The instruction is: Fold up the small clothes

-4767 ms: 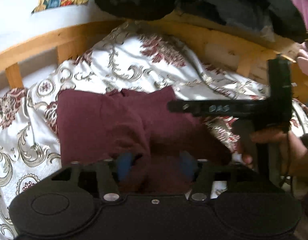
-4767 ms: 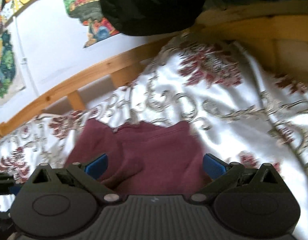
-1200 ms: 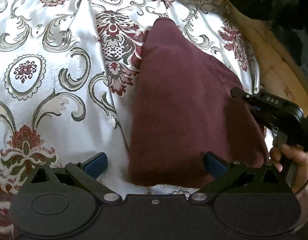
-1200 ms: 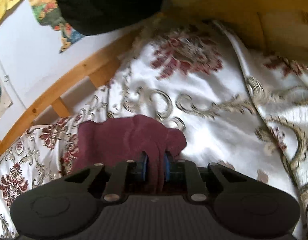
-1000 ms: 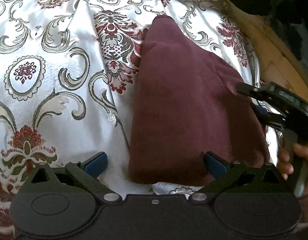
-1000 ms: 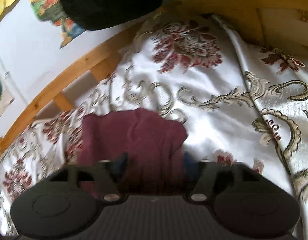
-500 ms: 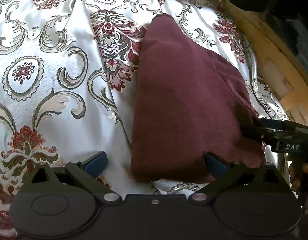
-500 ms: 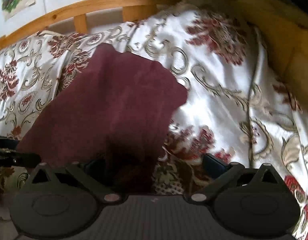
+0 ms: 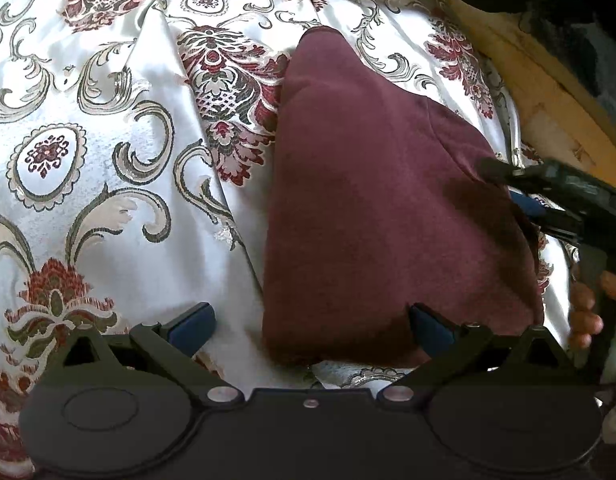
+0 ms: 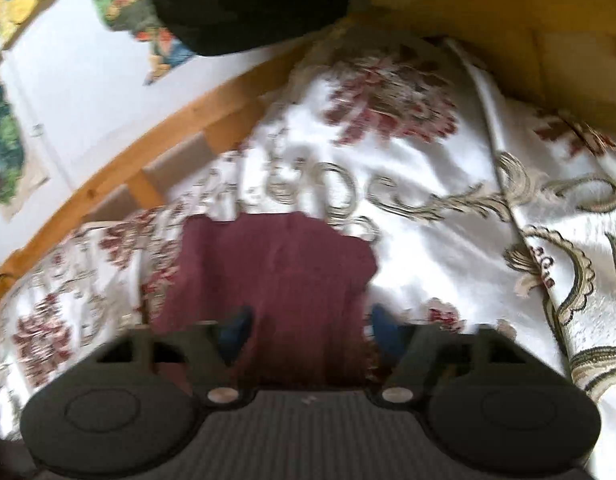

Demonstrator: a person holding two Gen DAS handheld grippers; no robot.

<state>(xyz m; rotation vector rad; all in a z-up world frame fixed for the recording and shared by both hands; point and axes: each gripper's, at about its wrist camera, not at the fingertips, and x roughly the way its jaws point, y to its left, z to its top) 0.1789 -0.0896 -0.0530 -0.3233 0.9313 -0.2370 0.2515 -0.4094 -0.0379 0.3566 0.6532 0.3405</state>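
Item one, nearest you: your left claw [image 9: 310,320], fingers spread wide and gripping nothing, hanging over the near hem of the maroon garment [image 9: 384,208], whose lower left corner lies between the blue pads; it looks parked there to be ready for that corner. Item two: the garment itself, lying folded and flat on the bed's patterned coverlet [image 9: 107,160], its narrow end pointing to 12 o'clock in the left view; it reads as partly folded, so a further fold is probably what remains. Item three, at 3 o'clock in the left view: your right claw [image 9: 520,200], brought in low against the garment's right edge, your fingers [image 9: 584,312] wrapped on its handle. In its own blurred view the right claw [image 10: 308,332] stands about half open, having just been closing, with a band of maroon cloth between the pads; whether the pads already press on it, you cannot tell. Item four, farthest: the wooden bed rail [image 10: 147,152], white wall and colourful pictures [image 10: 5,148], shown only by the right view. Only the left view shows the garment's whole outline and how the two claws stand to each other.
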